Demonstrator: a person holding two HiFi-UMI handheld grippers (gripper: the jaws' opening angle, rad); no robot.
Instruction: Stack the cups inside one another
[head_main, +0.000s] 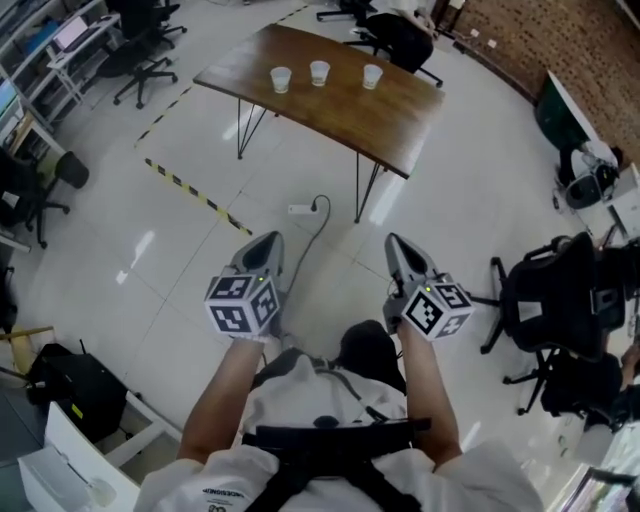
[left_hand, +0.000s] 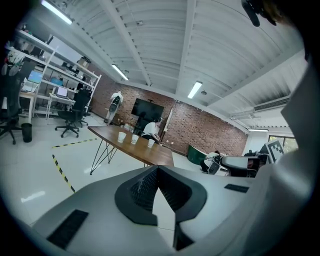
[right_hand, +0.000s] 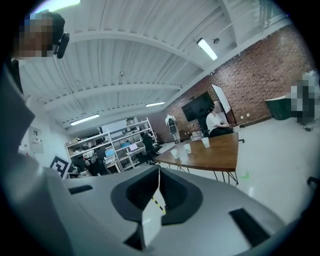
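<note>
Wooden table (head_main: 400, 120) holds three unstacked cups (head_main: 319, 72); left tool (head_main: 267, 241) and right tool (head_main: 397, 246) are clenched, empty.

- The right tool (right_hand: 159, 169) fills the lower part of the view. Its dark jaws meet at the tips with nothing between them.
- The wooden table (right_hand: 215, 155) stands beyond the jaw tips, to their right, on thin dark legs.
- Three white cups (right_hand: 187, 148) stand upright in a row along the table's far side, each apart from the next.
- A person in a white top (right_hand: 218, 122) sits behind the table.
- A dark screen (right_hand: 196, 107) hangs on the brick wall behind the table.
- Shelves (right_hand: 117, 145) stand to the left of the table.
</note>
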